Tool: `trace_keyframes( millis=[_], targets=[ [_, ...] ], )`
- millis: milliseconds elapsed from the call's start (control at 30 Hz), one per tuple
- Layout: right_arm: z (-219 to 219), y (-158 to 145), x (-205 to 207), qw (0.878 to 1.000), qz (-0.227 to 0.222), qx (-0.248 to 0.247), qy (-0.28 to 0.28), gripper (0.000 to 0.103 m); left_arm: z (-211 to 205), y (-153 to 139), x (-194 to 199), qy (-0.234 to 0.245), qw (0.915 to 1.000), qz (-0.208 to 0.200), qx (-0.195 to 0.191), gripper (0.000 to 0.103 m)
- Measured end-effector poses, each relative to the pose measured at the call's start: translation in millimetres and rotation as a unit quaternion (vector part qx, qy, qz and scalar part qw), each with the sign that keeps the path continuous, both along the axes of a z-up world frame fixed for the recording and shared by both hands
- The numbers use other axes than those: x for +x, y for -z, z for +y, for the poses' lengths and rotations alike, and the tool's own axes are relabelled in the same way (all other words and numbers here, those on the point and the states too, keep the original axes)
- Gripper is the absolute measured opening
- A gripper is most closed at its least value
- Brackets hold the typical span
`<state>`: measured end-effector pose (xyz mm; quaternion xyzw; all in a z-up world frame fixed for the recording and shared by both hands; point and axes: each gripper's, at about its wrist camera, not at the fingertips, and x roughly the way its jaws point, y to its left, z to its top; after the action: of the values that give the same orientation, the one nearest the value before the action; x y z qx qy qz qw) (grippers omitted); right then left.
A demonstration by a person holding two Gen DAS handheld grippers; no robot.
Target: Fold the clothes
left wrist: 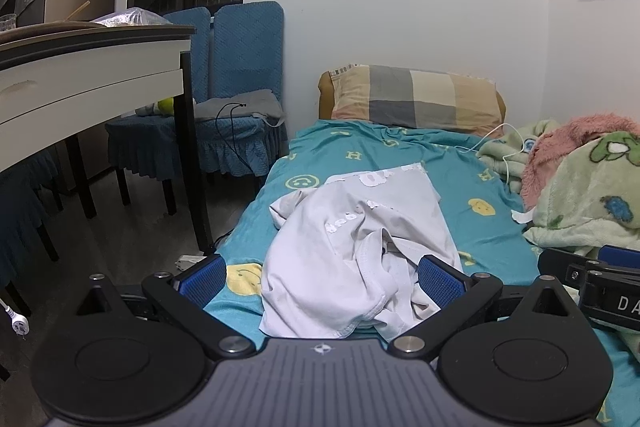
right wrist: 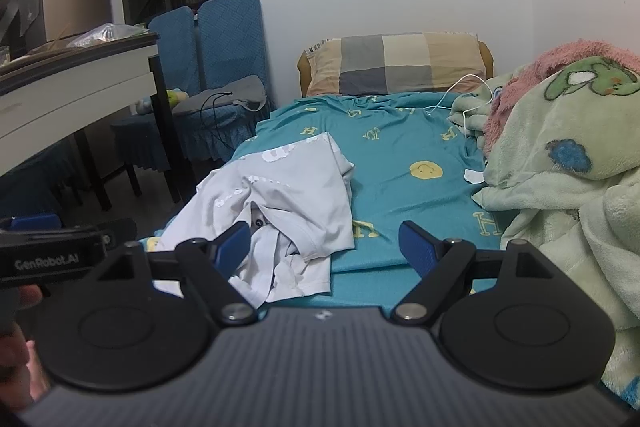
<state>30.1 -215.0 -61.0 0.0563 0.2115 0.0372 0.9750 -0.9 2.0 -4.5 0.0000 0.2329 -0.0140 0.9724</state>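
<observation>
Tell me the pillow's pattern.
The pillow has a checked pattern of grey, beige and tan squares, clearest in the right wrist view.

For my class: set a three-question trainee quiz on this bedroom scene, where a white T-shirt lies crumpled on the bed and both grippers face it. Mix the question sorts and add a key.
1. True or false: the white T-shirt already lies folded flat on the teal bedsheet.
2. Multiple choice: what lies at the head of the bed? A) a laptop B) a checked pillow C) a basket
3. Fill in: the left gripper and the right gripper both have their jaws ____.

Key: 1 false, it is crumpled; 2 B; 3 open, and neither holds any cloth.
</observation>
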Motion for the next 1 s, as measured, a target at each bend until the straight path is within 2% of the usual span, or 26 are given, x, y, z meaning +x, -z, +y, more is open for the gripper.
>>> trace_keyframes(
  millis=[367, 567, 667, 733, 800, 867, 967, 1000],
  targets=[
    [-1, -3, -1, 1.0, 0.0, 0.011, -0.001, 0.083, -4, 3, -1, 0.001, 0.9999, -0.005, 0.012, 0.102],
    [-11, -3, -2, 1.0, 0.006, 0.023, 0.014, 0.083, -14, 13, 7, 0.022, 0.9994, 0.008, 0.025, 0.1],
    [-22, -1, -2, 0.999, 0.015, 0.039, 0.031, 0.083, -27, 23, 26, 0.047, 0.9978, 0.01, 0.045, 0.098],
    [-31, 1, 0, 0.997, 0.023, 0.052, 0.044, 0.083, -39, 33, 44, 0.073, 0.9945, 0.011, 0.074, 0.097],
    [-40, 4, 3, 0.996, 0.03, 0.068, 0.054, 0.083, -51, 46, 65, 0.096, 0.9894, 0.018, 0.108, 0.092],
    [-45, 7, 6, 0.994, 0.036, 0.08, 0.062, 0.083, -58, 62, 85, 0.117, 0.9853, 0.032, 0.12, 0.087],
    [-51, 12, 12, 0.992, 0.044, 0.093, 0.069, 0.083, -64, 88, 110, 0.135, 0.9805, 0.054, 0.133, 0.075],
    [-53, 14, 14, 0.992, 0.047, 0.096, 0.07, 0.083, -65, 98, 117, 0.14, 0.979, 0.061, 0.135, 0.067]
  ],
)
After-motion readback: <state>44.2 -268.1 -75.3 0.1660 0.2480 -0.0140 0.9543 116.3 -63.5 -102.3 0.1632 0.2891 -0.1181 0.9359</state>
